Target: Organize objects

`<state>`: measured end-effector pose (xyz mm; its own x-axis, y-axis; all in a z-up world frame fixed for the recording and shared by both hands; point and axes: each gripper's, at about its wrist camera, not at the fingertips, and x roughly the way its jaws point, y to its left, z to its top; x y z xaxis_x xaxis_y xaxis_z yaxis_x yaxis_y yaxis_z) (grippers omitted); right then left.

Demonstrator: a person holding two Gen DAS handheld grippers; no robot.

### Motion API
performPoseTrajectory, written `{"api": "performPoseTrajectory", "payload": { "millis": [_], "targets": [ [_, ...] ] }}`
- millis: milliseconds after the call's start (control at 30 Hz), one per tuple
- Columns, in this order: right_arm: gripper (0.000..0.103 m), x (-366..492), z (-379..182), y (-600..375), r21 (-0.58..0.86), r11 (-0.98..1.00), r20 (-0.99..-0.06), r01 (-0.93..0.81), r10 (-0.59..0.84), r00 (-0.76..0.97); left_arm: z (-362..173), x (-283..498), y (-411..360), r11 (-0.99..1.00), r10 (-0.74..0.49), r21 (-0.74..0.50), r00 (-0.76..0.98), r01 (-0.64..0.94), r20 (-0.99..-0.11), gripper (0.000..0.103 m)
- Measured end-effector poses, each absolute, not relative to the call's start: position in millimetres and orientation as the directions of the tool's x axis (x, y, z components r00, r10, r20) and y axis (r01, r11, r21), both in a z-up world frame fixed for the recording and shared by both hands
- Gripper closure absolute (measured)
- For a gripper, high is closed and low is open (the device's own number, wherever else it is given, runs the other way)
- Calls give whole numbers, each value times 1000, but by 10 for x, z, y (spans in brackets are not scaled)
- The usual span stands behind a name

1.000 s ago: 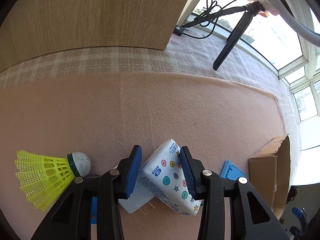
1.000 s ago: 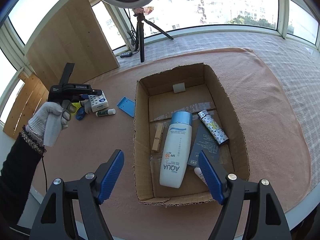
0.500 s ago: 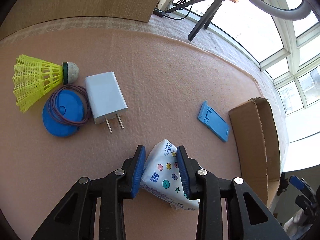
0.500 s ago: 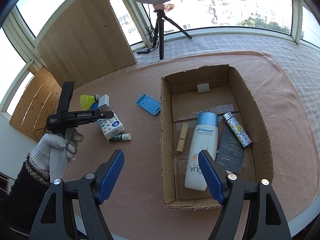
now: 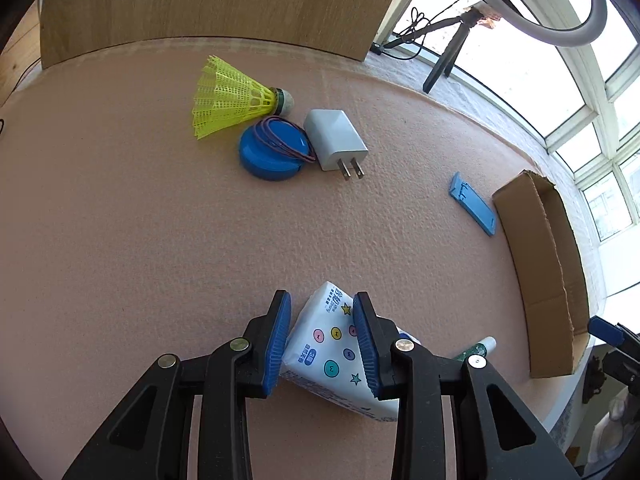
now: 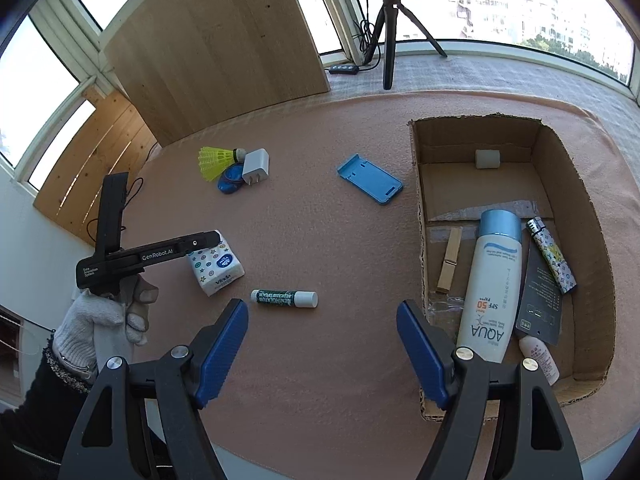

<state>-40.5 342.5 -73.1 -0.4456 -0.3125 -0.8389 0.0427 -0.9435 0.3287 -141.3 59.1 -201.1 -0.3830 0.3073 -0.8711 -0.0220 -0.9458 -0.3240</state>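
Note:
My left gripper [image 5: 322, 304] is shut on a white tissue pack [image 5: 332, 354] printed with coloured dots and stars, its blue pads pressing both sides. In the right wrist view a gloved hand carries that left gripper [image 6: 200, 242] with the tissue pack [image 6: 218, 266] over the pink mat, left of centre. My right gripper [image 6: 322, 306] stands open and holds nothing, just above a green lip balm [image 6: 284, 298] lying on the mat. The same lip balm [image 5: 476, 350] shows beside my left gripper's right finger. The open cardboard box [image 6: 416, 200] stands to the right.
The box holds a sunscreen bottle [image 6: 490, 292], a patterned lighter [image 6: 552, 256], a clothespin [image 6: 448, 260], a dark card and small items. On the mat lie a blue phone stand [image 6: 370, 178], a white charger [image 5: 334, 140], a blue disc [image 5: 268, 156] and a yellow shuttlecock [image 5: 228, 100]. A tripod [image 6: 390, 20] stands behind.
My left gripper closed on the tissue pack and carried it away from the shuttlecock and charger, toward the lip balm. My right gripper swung left from over the box to the lip balm.

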Motion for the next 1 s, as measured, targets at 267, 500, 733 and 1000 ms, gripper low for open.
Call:
{"api": "performPoseTrajectory", "payload": {
  "millis": [267, 500, 733, 1000],
  "targets": [
    [30, -613, -964, 3080, 323, -940, -860, 113, -341, -380, -1923, -1366, 322, -947, 305, -322, -381, -20, -873, 50],
    [30, -854, -1204, 2976, 311, -946, -884, 91, -323, -338, -1718, -1511, 176, -949, 292, -316, -422, -15, -858, 48],
    [30, -840, -1196, 2898, 327, -941, -879, 83, -335, -340, -1384, -2095, 160, -969, 238, -240, -460, -56, -855, 50],
    [30, -767, -1159, 2953, 332, -942, -878, 44, -325, -351, -1582, -2782, 412, -970, 244, -232, -364, -77, -899, 55]
  ]
}}
